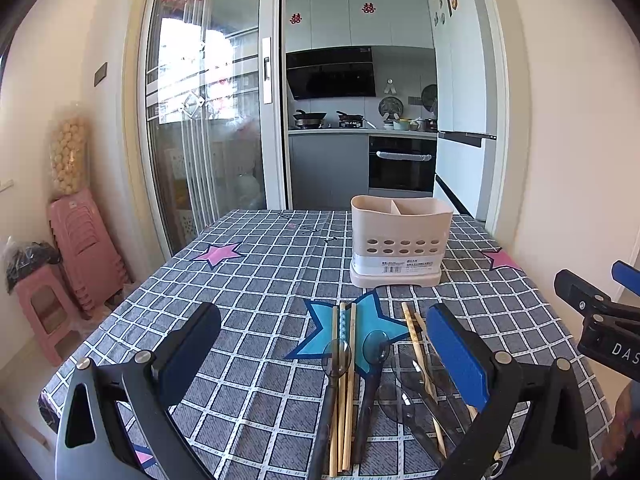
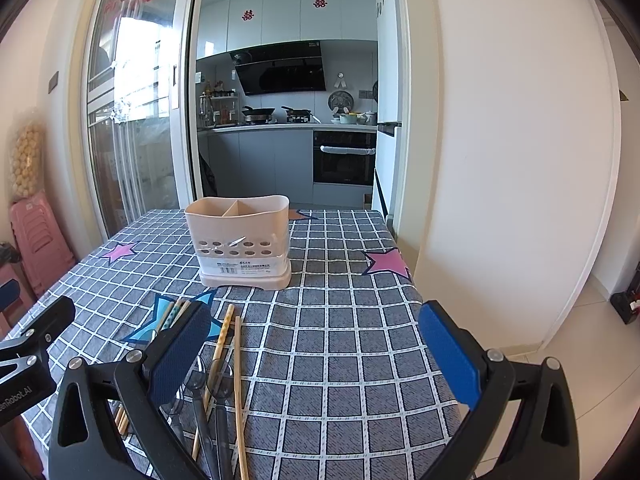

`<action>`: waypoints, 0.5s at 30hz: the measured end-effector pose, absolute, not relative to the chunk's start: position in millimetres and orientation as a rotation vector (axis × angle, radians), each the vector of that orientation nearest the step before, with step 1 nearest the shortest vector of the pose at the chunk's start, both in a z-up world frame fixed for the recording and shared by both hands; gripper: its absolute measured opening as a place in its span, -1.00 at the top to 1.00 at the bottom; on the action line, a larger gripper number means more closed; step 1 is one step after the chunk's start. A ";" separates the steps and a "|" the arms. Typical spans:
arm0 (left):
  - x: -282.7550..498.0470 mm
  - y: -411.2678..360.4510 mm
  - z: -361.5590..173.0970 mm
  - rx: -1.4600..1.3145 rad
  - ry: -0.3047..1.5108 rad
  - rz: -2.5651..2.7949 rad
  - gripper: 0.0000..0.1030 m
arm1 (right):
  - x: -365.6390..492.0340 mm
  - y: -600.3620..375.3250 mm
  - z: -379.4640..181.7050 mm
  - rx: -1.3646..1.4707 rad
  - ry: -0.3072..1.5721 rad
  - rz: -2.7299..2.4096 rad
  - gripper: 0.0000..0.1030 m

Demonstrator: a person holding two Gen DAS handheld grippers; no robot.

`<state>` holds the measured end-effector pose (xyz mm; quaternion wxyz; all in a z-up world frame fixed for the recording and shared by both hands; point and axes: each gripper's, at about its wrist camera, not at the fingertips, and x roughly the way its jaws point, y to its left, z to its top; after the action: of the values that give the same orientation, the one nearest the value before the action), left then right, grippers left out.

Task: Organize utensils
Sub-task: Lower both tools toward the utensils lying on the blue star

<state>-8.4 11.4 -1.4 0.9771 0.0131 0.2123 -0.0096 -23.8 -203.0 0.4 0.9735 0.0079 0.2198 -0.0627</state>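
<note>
A beige utensil holder (image 1: 400, 240) with divided compartments stands upright on the checked tablecloth; it also shows in the right wrist view (image 2: 242, 240). Wooden chopsticks (image 1: 347, 392) and clear dark plastic spoons (image 1: 338, 354) lie side by side on the cloth in front of it. They also show in the right wrist view as chopsticks (image 2: 239, 392) and spoons (image 2: 222, 384). My left gripper (image 1: 320, 364) is open and empty above the utensils. My right gripper (image 2: 316, 360) is open and empty, to the right of the utensils.
The table (image 1: 248, 280) carries a grey checked cloth with pink and blue stars. Stacked pink stools (image 1: 84, 248) stand at the left. A white wall (image 2: 500, 160) runs close along the table's right edge. A kitchen lies beyond the sliding glass door (image 1: 208, 120).
</note>
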 end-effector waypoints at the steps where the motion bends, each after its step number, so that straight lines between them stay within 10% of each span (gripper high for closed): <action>1: -8.3 11.4 -1.7 0.026 0.428 -0.018 -1.00 | -23.7 -202.9 0.0 0.017 0.445 -0.127 -1.00; 15: 42.7 53.4 -60.7 0.028 0.756 -0.023 -1.00 | 30.8 -216.4 -48.1 0.033 0.806 -0.032 -1.00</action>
<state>42.7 53.4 -60.7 0.9293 0.0138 0.3688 -0.0112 30.8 -216.4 -48.1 0.9195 0.0162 0.3923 -0.0157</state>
